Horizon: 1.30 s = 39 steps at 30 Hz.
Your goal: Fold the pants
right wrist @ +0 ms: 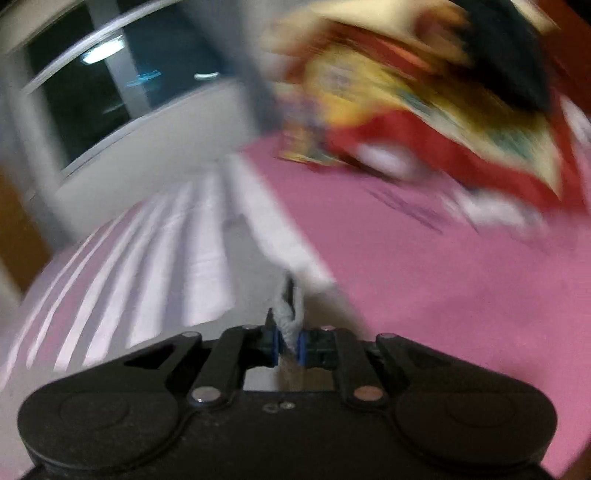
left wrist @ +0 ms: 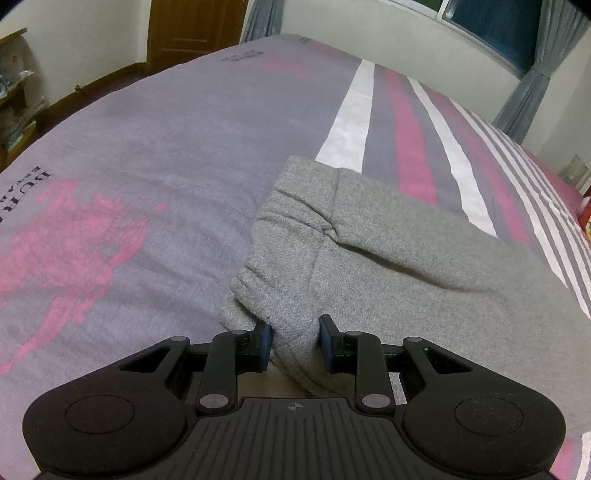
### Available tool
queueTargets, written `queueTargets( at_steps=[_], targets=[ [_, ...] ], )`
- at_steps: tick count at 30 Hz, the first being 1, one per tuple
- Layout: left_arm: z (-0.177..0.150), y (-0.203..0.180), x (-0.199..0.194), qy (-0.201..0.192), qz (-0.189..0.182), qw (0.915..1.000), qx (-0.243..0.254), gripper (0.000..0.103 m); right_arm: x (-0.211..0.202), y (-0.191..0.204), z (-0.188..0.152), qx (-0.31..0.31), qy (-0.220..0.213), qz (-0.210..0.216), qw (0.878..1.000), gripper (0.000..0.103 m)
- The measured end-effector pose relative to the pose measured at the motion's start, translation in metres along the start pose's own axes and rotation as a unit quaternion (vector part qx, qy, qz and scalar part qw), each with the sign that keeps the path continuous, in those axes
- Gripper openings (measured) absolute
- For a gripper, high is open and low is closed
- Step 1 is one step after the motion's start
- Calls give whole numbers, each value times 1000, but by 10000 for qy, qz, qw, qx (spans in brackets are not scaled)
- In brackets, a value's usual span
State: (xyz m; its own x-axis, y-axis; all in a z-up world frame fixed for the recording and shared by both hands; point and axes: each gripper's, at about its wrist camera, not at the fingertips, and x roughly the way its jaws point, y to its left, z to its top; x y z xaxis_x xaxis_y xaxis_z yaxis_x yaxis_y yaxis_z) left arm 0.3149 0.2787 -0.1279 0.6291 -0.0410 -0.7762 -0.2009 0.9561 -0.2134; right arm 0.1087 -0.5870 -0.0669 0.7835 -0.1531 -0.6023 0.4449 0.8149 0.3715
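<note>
Grey sweatpants (left wrist: 388, 258) lie folded on the bed, the elastic waistband toward the left and the legs running off to the right. My left gripper (left wrist: 295, 339) is shut on a bunched fold of the fabric near the waistband, with the blue pads pressing it from both sides. The right wrist view is blurred by motion. In it my right gripper (right wrist: 288, 345) is shut on a narrow strip of grey pants fabric (right wrist: 290, 314) that sticks up between the pads, above the pink part of the sheet.
The bed sheet (left wrist: 166, 166) is purple with pink prints and white and pink stripes (left wrist: 351, 118). A wooden door (left wrist: 192, 29), grey curtains (left wrist: 532, 85) and a window (right wrist: 85, 81) ring the bed. A red and yellow heap (right wrist: 424, 103) lies at the far right.
</note>
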Motion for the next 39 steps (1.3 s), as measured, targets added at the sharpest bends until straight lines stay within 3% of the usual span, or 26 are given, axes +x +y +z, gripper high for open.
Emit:
queueTargets(
  at_steps=[2,5,8,9,11,15,19,22,27,33,36,39],
  targets=[
    [0,0,-1,4,10,10000,7,27,12,-11,-4,1,306,-84,9995,9],
    [-2,2,-4,-86,-40,9999,-115,28,12,-18,-9,225,266,-84,9994,17],
    [-4,19,-18,-361,-441,9955,-758,28,9,-22,-15,751,369,242,9962,40],
    [-6,26,-23,-455,-577,9919,-1037,28,6,-20,-19,739,385,367,9959,55],
    [-12,38,-32,-611,-810,9847,-1416,28,0,-10,-26,653,412,594,9952,62],
    [-26,48,-38,-732,-1135,9764,-1686,28,1,1,-37,628,566,878,9925,63],
    [-25,49,-33,-769,-1188,9749,-1718,28,7,6,-41,781,561,951,9908,57],
    [-18,43,-24,-616,-1032,9801,-1582,28,11,5,-41,946,611,818,9903,42],
    [-6,32,-15,-395,-813,9897,-1109,28,13,-1,-43,1236,660,854,9864,37],
    [-6,49,-16,-576,-1399,9729,-1750,28,14,-1,-45,1356,687,849,9847,36],
    [-20,52,-15,-580,-1448,9686,-1938,28,14,1,-46,1328,676,811,9855,37],
    [-33,58,-13,-720,-1651,9568,-2281,28,14,2,-47,1313,668,797,9859,39]
  ],
)
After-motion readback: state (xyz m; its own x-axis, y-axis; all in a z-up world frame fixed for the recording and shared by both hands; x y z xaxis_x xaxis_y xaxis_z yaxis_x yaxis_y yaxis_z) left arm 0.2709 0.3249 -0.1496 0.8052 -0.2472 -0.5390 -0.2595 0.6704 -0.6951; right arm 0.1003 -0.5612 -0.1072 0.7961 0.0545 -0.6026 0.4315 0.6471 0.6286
